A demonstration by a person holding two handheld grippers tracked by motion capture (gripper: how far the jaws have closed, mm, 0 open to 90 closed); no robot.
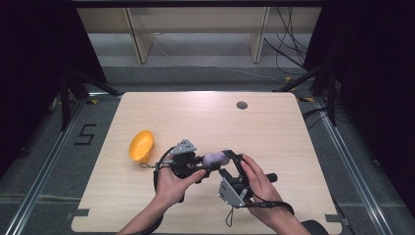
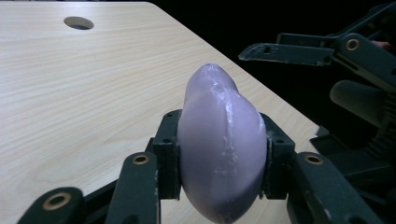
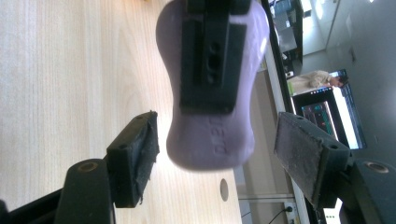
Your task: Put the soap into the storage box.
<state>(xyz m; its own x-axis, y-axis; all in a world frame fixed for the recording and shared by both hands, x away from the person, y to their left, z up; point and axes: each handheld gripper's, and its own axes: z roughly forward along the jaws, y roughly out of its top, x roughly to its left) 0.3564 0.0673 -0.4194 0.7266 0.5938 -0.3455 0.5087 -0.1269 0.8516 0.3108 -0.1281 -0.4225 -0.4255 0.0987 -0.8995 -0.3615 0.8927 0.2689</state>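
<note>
Here, the lilac soap bar (image 2: 222, 154) is smooth, rounded and waisted, with faint raised letters on one face. My left gripper (image 2: 219, 156) is clamped on its middle, holding it above the near part of the wooden table (image 1: 274, 127). My right gripper (image 3: 217, 158) has its pads apart on either side of the bar's free end, not touching it. An orange bowl (image 1: 141, 146) lies tipped over to the left.

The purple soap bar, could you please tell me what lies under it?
Under the purple soap bar, held by the left hand-held gripper, lies bare wooden table; the strip directly beneath is covered.
</note>
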